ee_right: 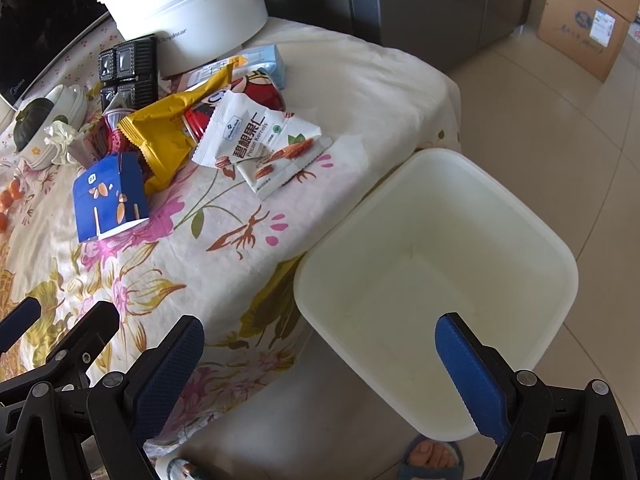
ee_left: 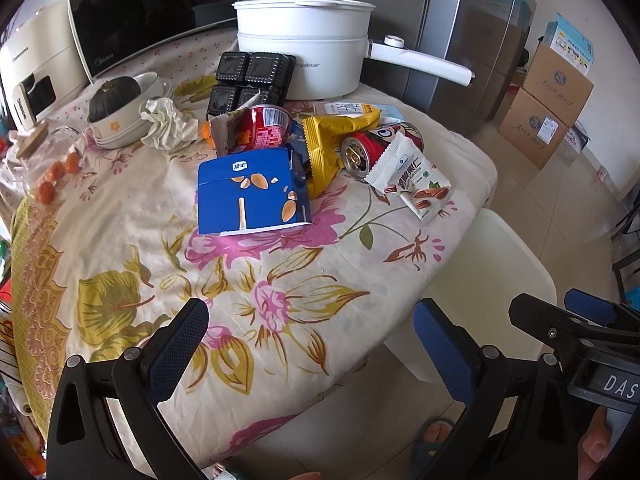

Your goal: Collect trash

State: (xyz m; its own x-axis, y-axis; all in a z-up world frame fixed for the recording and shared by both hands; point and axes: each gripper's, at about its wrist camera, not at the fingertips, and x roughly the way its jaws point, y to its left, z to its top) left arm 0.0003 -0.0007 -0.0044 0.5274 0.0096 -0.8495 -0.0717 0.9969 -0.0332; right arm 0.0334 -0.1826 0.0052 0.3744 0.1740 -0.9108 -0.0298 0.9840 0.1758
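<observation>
On the floral-cloth counter (ee_left: 120,240), far side: wrapper pile by the white electric pot (ee_left: 304,56). White bin (ee_right: 440,264) right, on tile. Left gripper (ee_left: 310,344) and right gripper (ee_right: 320,364) both wide open, empty.

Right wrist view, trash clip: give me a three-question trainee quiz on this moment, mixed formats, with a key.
1. True or false: the white bin beside the table already holds trash.
2. Multiple choice: what lies on top of the red can? A) the pecan packet B) a crumpled tissue C) a bowl
3. Fill in: both the left hand-held gripper and the right hand-held gripper are ____.

Key: 1 false, the bin looks empty; 2 A; 3 open, holding nothing.
</observation>
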